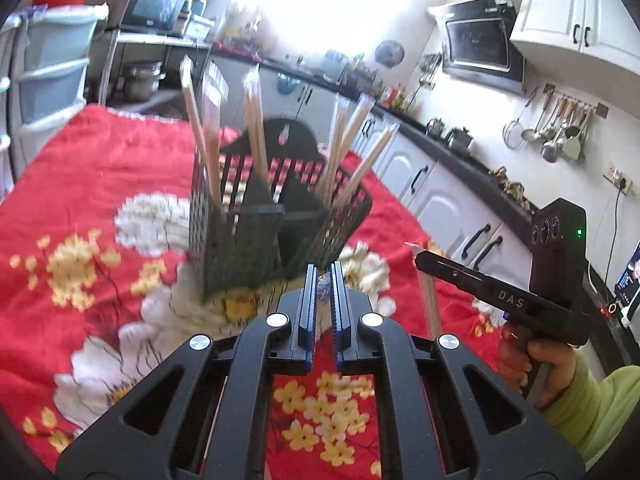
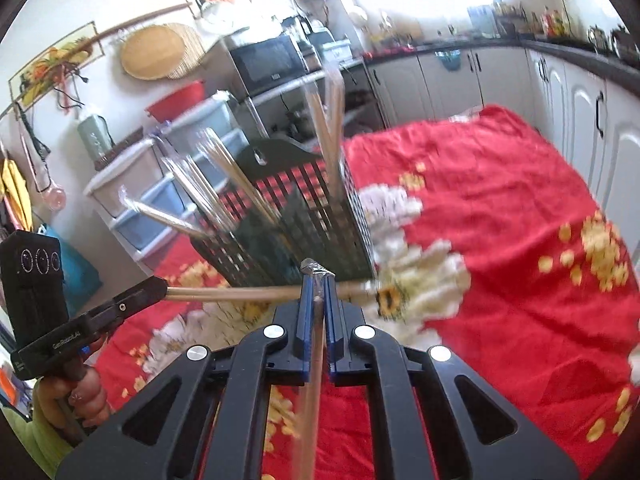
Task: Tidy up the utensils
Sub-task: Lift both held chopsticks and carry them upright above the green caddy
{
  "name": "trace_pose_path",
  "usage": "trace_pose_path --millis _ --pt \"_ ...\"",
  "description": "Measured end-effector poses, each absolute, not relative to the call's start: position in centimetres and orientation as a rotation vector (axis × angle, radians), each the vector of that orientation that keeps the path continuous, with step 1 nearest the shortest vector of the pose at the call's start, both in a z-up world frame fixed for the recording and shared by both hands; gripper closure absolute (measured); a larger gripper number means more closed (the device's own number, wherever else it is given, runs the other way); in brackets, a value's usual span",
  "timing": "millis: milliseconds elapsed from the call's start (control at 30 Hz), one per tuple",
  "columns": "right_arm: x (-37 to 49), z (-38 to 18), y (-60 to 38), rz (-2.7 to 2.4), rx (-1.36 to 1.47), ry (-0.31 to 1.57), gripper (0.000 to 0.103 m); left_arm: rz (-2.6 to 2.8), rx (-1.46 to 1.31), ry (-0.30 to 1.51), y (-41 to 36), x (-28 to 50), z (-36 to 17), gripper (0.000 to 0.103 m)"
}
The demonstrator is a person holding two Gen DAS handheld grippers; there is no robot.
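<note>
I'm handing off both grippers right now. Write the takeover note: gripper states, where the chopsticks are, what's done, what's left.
Left gripper: shut on the first wrapped chopstick pair, held crosswise in front of the black caddy.
Right gripper: shut on the second wrapped chopstick pair, which runs back between its fingers.
Done: several standing pairs are already in the caddy, on the red floral cloth.
Left: drop both held pairs into the caddy. No loose pairs show on the cloth.

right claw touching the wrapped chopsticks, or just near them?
Touching. In the right wrist view the right claw is shut on the wrapped chopsticks: the pack runs up between the blue pads, and its crinkled wrapper end pokes out past the tips.
</note>
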State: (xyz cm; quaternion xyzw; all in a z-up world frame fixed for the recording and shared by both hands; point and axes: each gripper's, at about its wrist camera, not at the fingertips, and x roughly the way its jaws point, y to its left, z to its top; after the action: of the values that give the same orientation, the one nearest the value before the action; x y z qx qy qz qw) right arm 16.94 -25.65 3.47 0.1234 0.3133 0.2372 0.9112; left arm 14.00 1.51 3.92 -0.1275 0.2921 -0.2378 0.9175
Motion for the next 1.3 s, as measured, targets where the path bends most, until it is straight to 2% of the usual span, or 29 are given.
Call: trace_pose_path --millis 767,1300 --pt "17.7 14.9 -23.9 0.535 0.202 0.324 0.098 -0.477 -0.217 0.322 3.1 13.2 14.4 0.100" --pt "20.1 19.8 -23.4 0.506 0.212 0.188 0.097 -0.385 -0.177 0.224 4.2 13.8 18.5 0.100"
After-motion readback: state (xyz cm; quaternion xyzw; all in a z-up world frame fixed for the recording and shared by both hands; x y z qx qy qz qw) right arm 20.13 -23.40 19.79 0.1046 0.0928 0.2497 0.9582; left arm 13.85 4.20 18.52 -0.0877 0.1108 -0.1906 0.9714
